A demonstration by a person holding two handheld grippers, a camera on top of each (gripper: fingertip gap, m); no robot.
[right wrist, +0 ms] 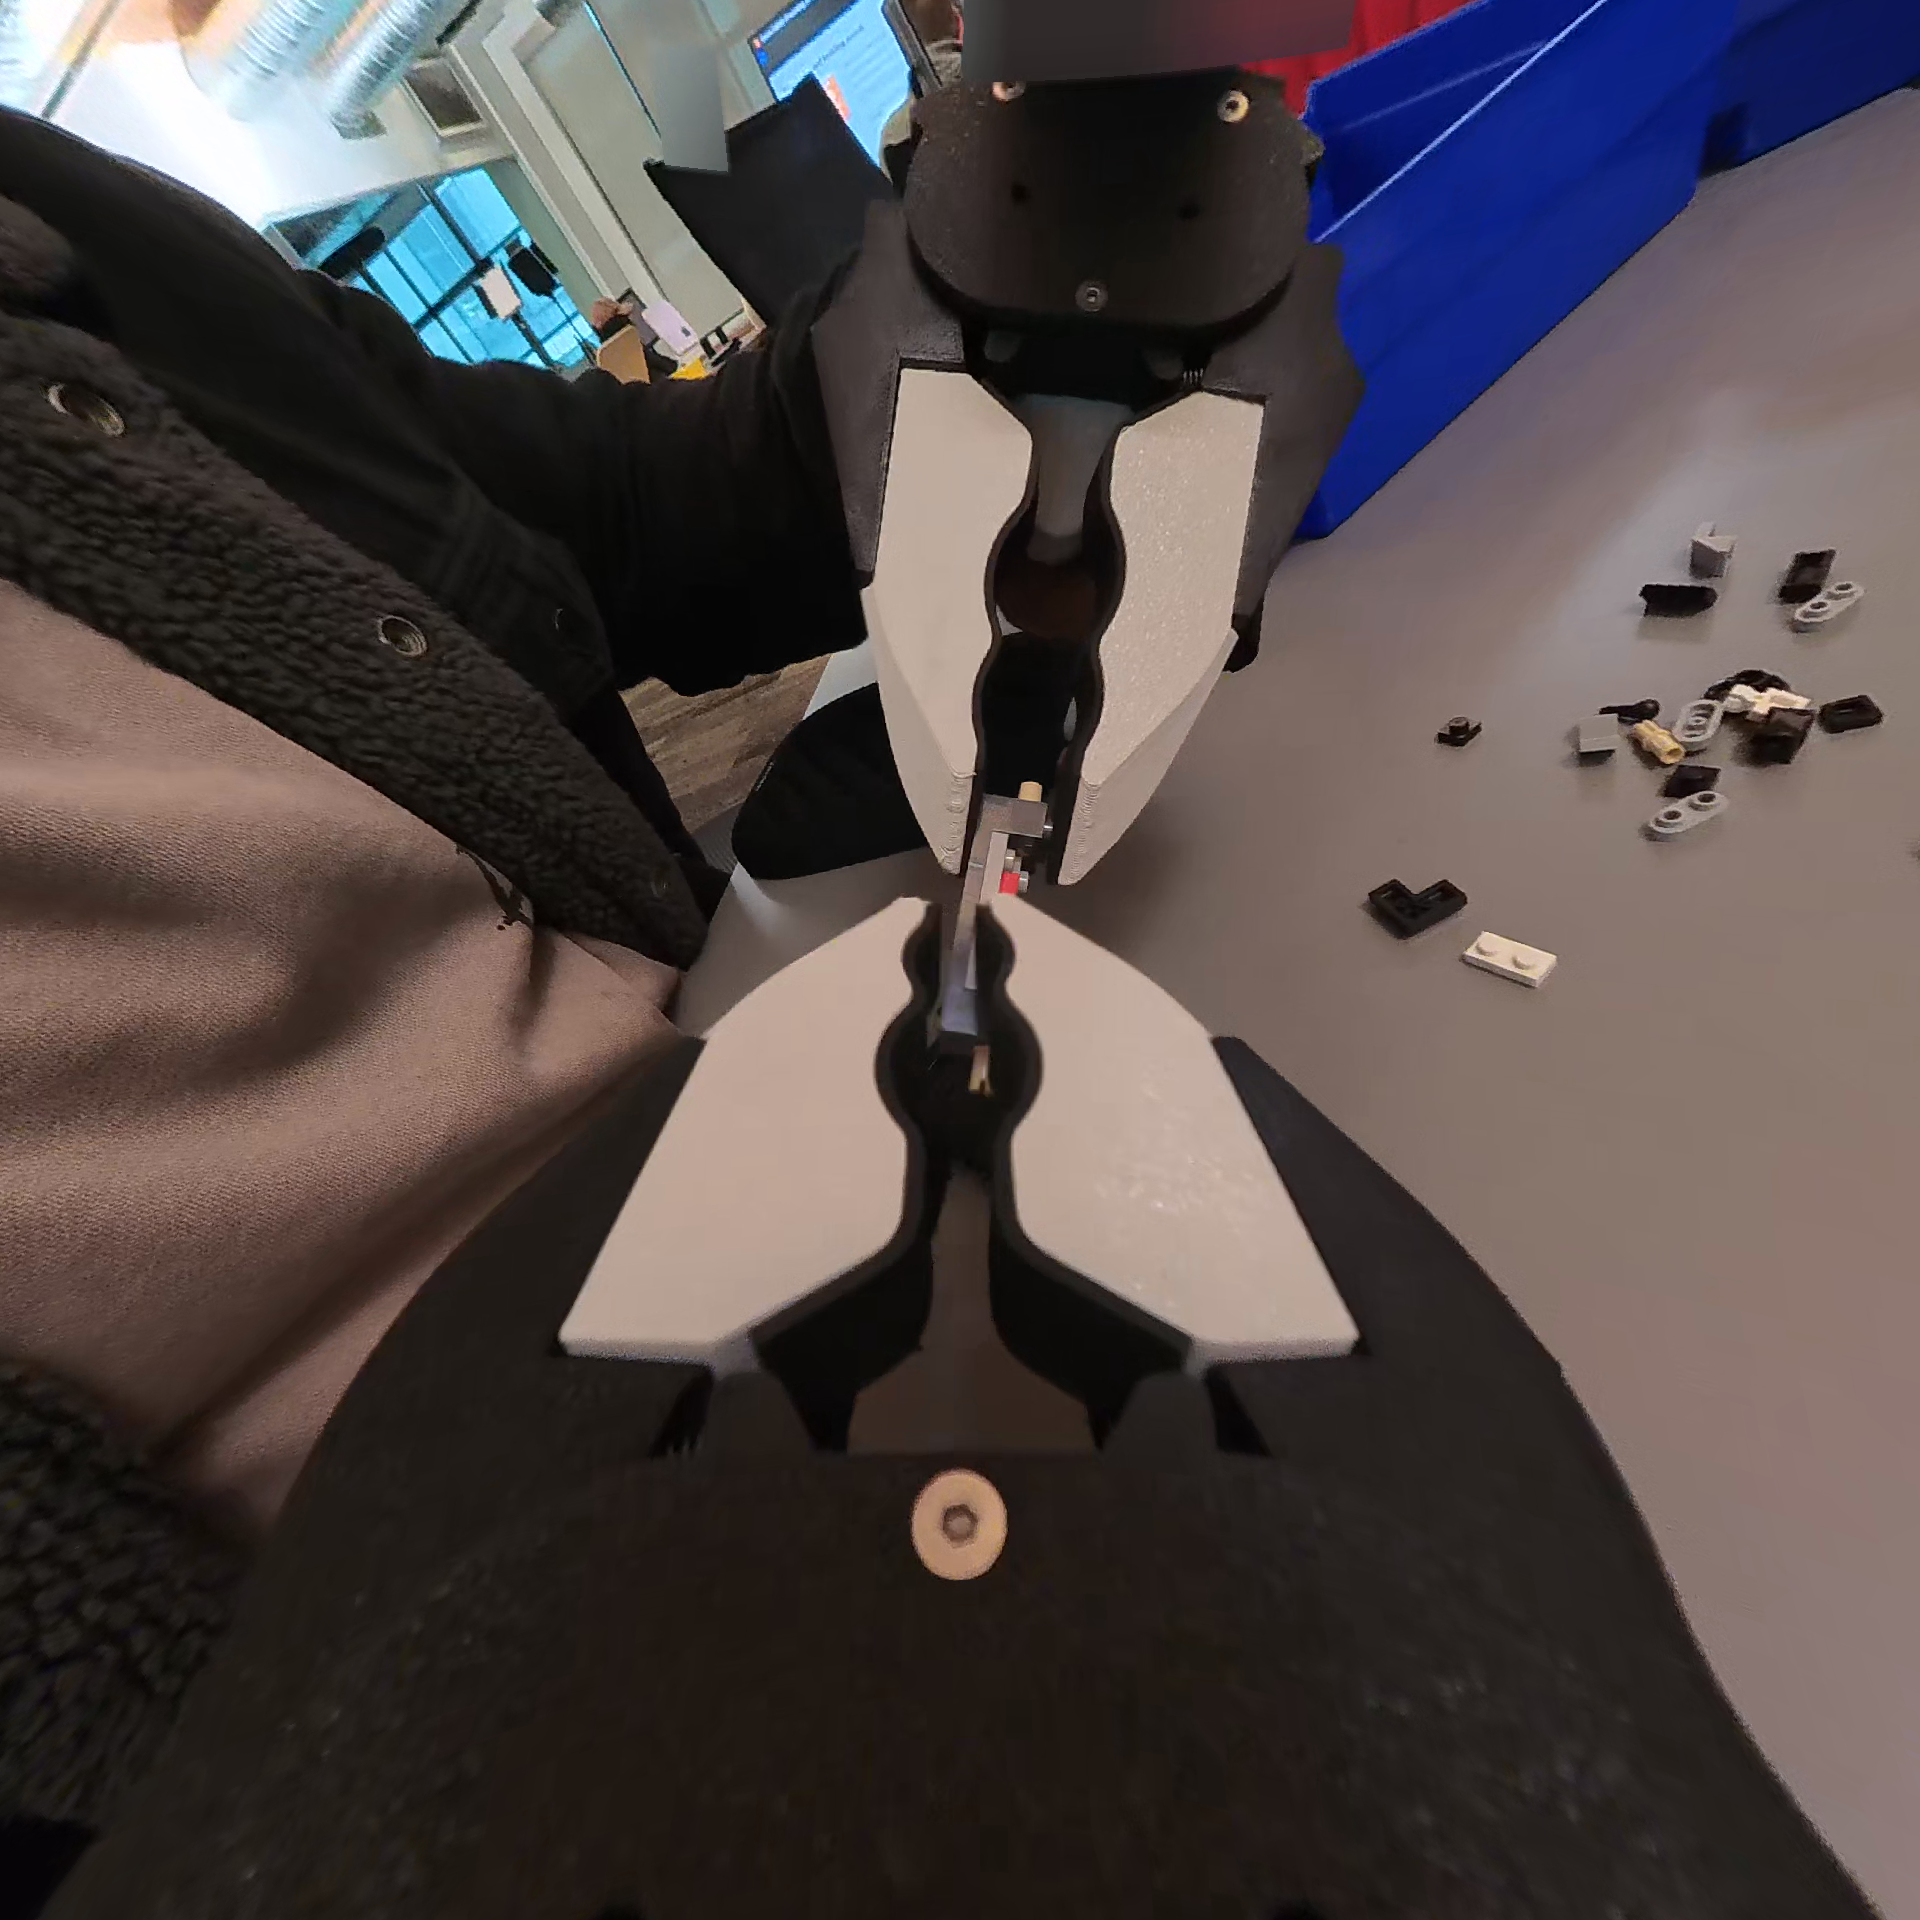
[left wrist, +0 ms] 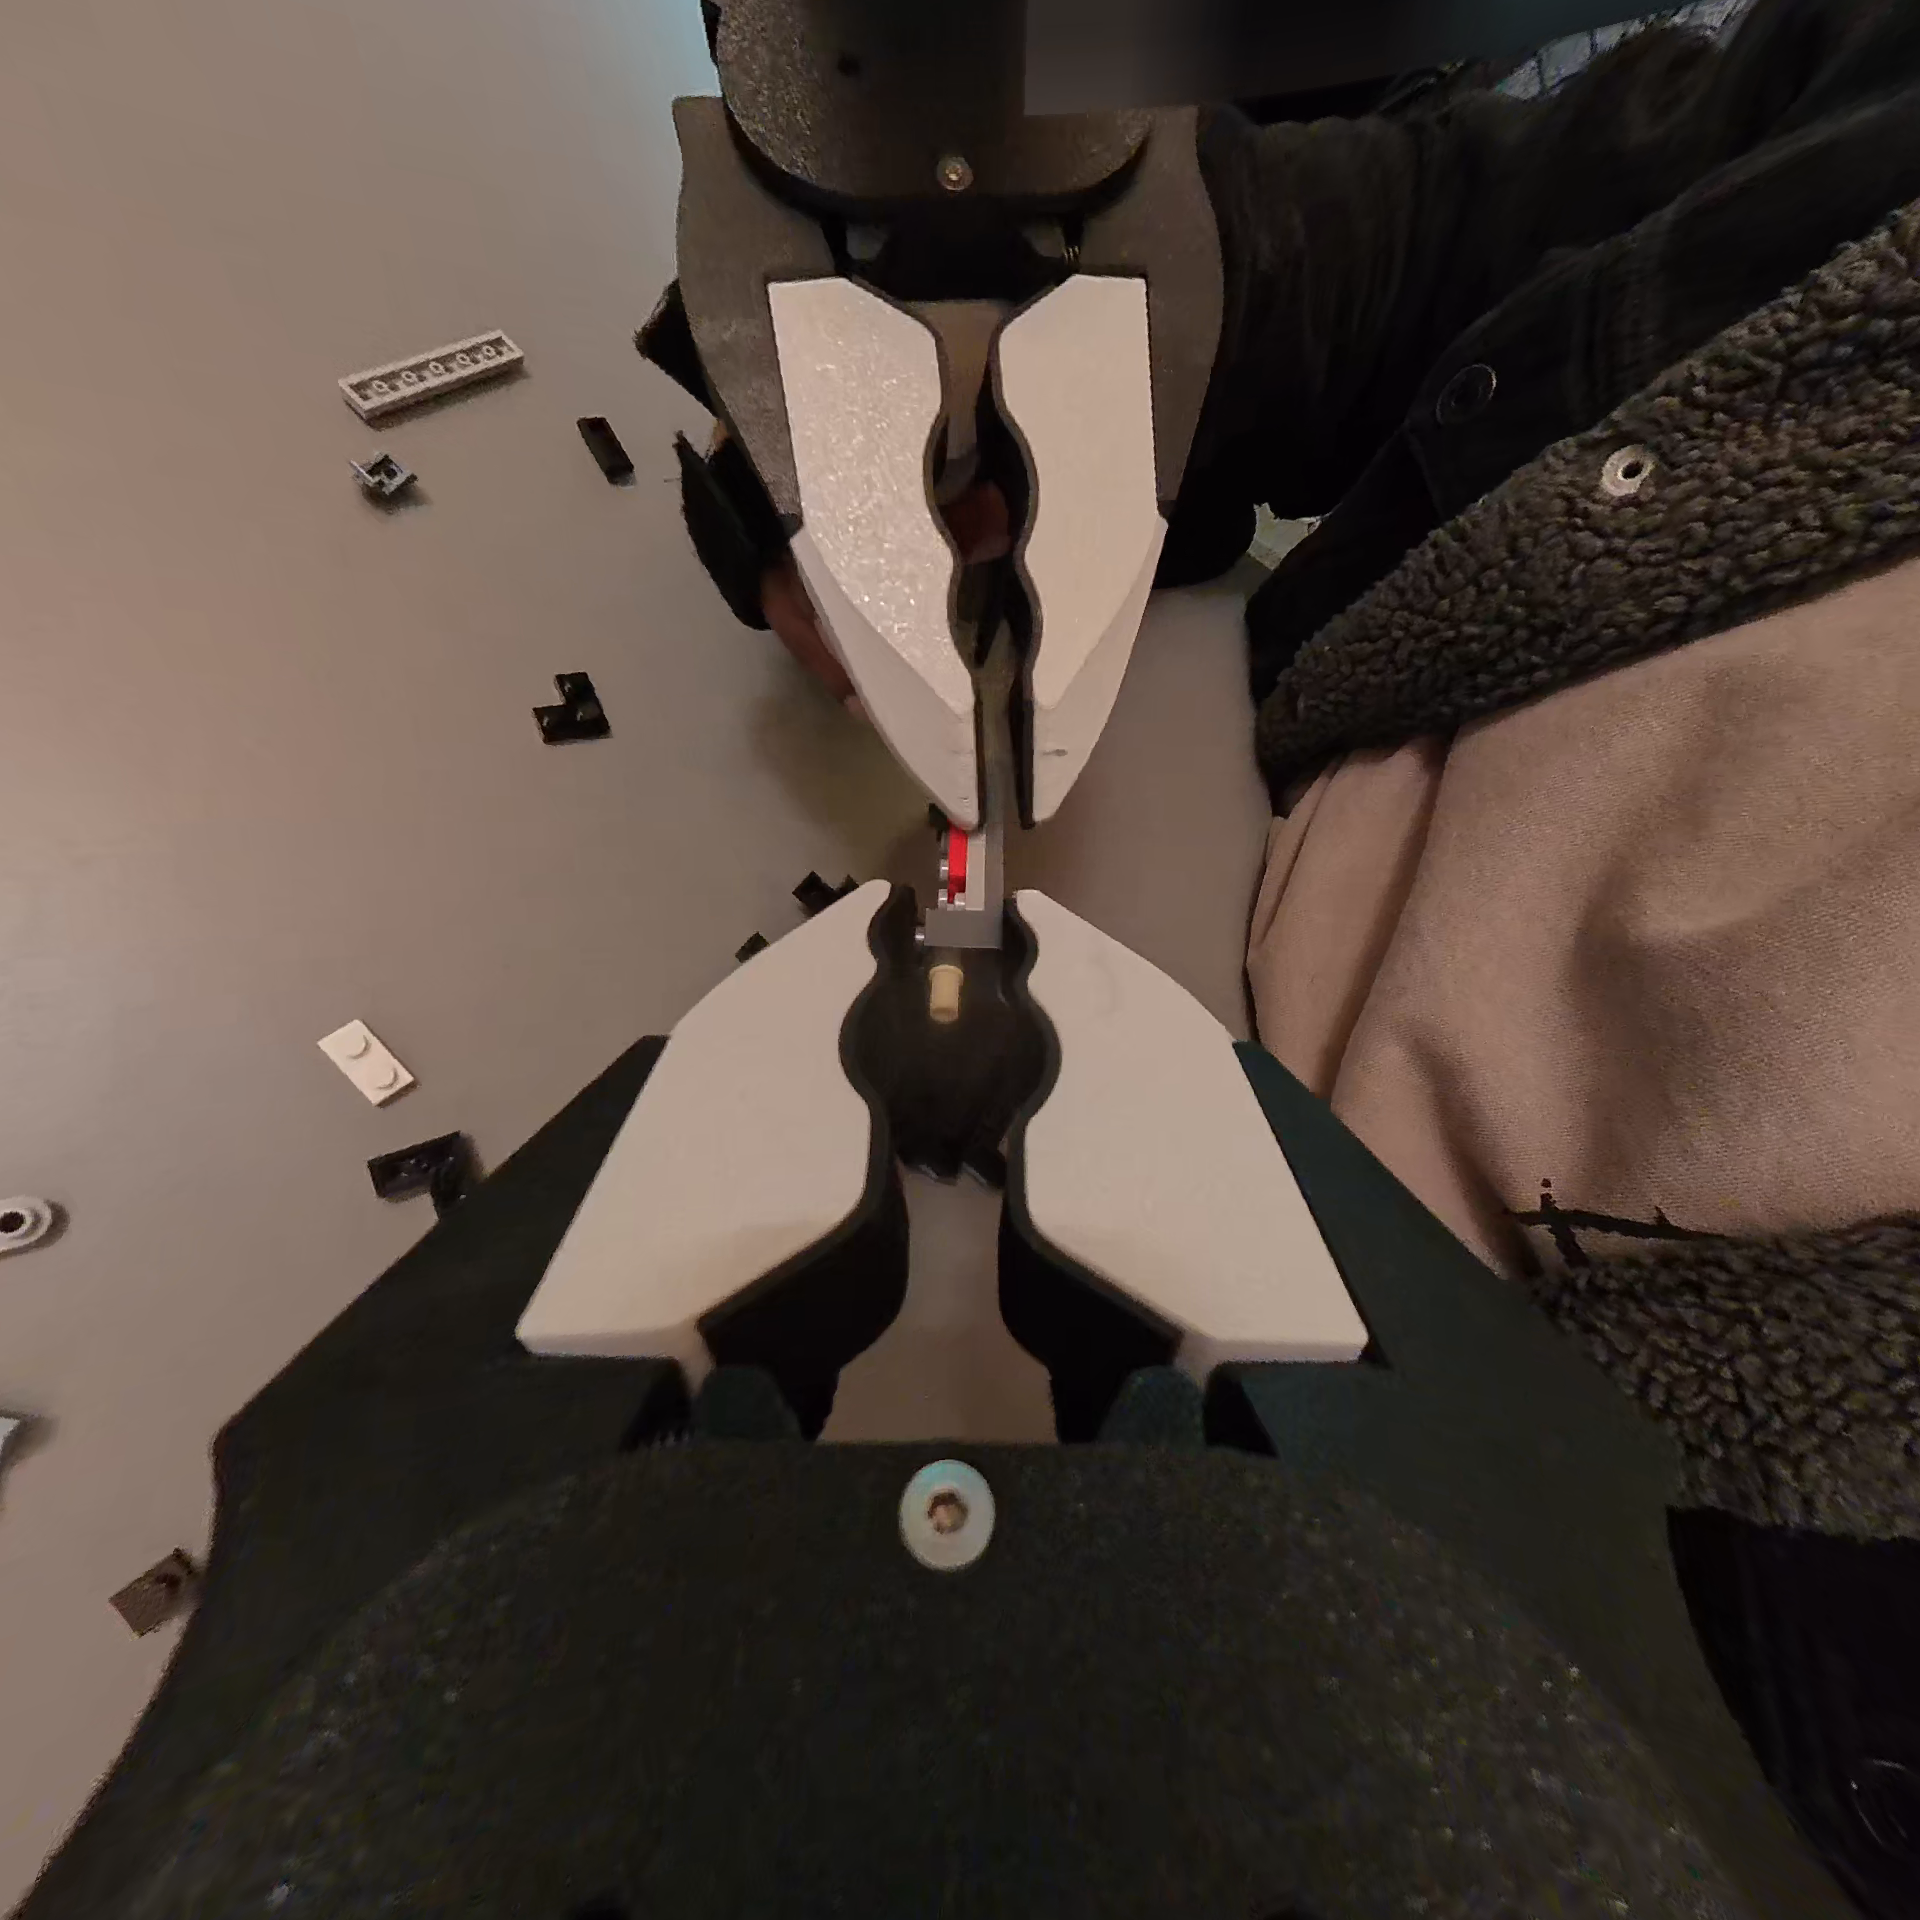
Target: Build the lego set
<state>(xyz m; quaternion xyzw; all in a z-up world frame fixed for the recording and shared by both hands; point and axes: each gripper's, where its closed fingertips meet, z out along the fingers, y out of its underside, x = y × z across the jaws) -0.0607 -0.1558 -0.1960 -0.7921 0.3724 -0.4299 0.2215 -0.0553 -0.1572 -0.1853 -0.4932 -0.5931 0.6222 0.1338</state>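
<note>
both tongs, left gripper (left wrist: 951, 904) and right gripper (right wrist: 961, 914), tip to tip, pinching small grey-and-red brick assembly (left wrist: 966, 894) above bare grey tabletop (left wrist: 208, 727), loose bricks well aside.

Both of my wrist cameras bend the scene hard: straight edges bow outward toward the corners, and my own black housings balloon across the lower half of each frame. The light is soft and even, indoor, dimmer and warmer in the left wrist view, where the table (left wrist: 260, 727) reads grey-brown. In the right wrist view daylight pours from the windows (right wrist: 457, 270) far behind, blown out nearly white around them. A mild sheen lies on the white fingers (right wrist: 1174, 561). Loose bricks (right wrist: 1725, 727) cast only short, faint shadows. The nearest parts are slightly soft, and the far background of the room is blurred.
</note>
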